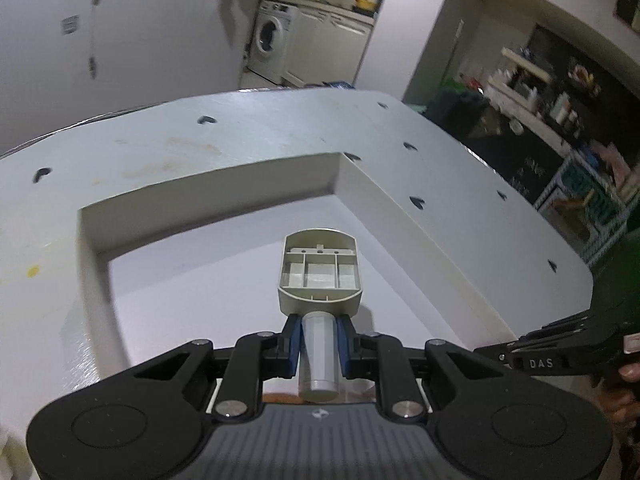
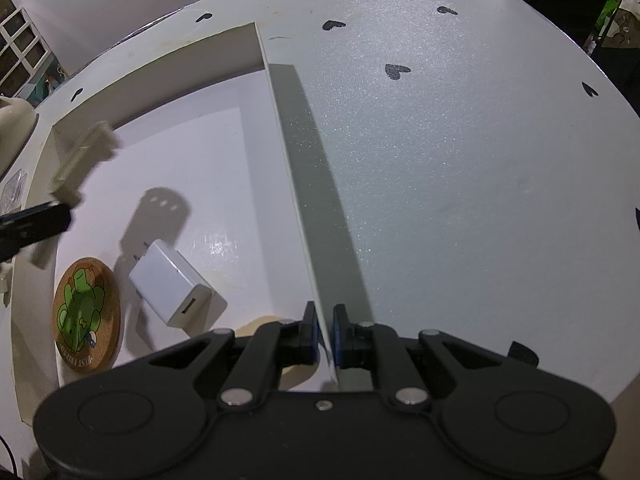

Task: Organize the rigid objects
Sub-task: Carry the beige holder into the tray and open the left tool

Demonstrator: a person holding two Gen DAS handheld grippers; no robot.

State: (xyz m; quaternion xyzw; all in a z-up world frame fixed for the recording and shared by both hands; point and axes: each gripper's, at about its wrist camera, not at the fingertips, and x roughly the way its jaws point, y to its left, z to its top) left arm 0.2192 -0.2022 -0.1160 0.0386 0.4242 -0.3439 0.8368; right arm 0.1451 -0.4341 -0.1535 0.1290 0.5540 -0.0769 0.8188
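Grippers both clamped, one on a plastic part, one on the box wall.

Left gripper (image 1: 319, 334) closed on grey cylindrical stem of beige plastic part with ribbed hollow head (image 1: 319, 270), held above floor of shallow white open-top box (image 1: 400, 204); not touching floor as far as visible. Right gripper (image 2: 326, 330) pinching thin right wall of same box (image 2: 296, 184), one blue pad either side. Inside box: white USB wall charger with flat prongs (image 2: 170, 282) lying flat, just beside round cork coaster with green frog print (image 2: 86, 314). Box on white table with black heart marks (image 2: 460, 152). Beige part blurred at left edge of right wrist view.
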